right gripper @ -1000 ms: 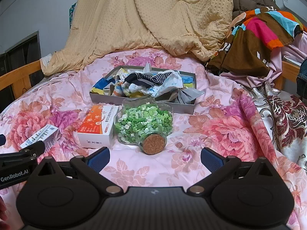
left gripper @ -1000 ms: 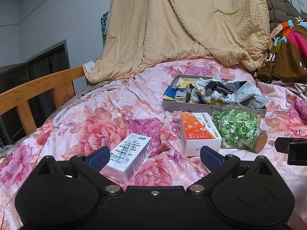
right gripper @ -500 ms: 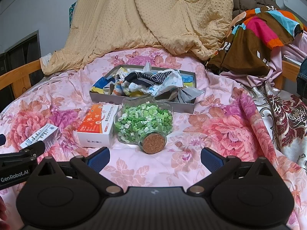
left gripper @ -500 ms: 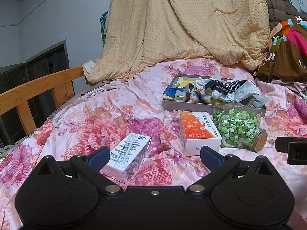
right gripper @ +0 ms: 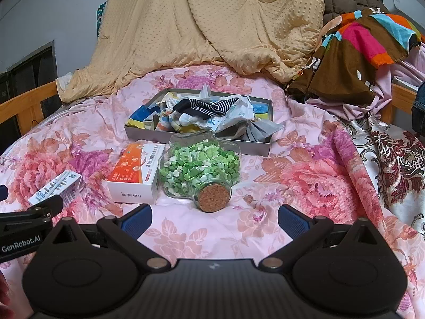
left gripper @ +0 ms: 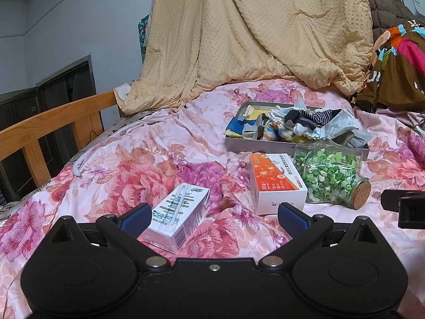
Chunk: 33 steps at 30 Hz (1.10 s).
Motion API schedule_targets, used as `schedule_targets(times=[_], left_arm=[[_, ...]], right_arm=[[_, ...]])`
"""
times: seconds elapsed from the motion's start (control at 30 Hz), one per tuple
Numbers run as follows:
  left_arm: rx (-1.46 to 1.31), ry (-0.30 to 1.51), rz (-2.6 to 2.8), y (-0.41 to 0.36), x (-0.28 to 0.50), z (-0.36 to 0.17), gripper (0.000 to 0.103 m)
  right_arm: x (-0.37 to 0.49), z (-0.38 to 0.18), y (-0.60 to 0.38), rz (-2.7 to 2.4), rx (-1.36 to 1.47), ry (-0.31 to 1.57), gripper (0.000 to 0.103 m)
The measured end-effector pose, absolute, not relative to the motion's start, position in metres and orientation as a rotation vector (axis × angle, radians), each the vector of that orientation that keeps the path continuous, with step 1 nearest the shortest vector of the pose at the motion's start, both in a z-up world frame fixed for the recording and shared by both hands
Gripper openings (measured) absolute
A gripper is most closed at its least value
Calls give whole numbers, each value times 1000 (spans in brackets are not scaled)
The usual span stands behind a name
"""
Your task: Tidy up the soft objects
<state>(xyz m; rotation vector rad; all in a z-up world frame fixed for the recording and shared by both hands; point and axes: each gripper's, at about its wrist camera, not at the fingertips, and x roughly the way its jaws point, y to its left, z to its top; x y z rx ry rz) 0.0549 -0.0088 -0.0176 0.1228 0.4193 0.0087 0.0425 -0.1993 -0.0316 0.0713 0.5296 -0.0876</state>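
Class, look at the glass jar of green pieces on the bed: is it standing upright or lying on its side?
Lying on its side. The glass jar rests on the bedspread with its cork stopper facing the camera.

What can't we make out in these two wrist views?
- Bottom of the gray tray: both views, hidden by the piled socks.
- Tray's front right corner: left wrist view, hidden by the glass jar.
- Print on the orange box and small carton: too small.
- Right gripper in the left wrist view: cut off by the edge.
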Motion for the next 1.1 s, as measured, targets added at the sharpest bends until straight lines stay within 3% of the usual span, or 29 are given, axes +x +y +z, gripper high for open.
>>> schedule_targets(times=[1.1], left_arm=[[122,419,28,-3,55,-19,102]], right_arm=[[43,-33,-198,-86,72,540,103]])
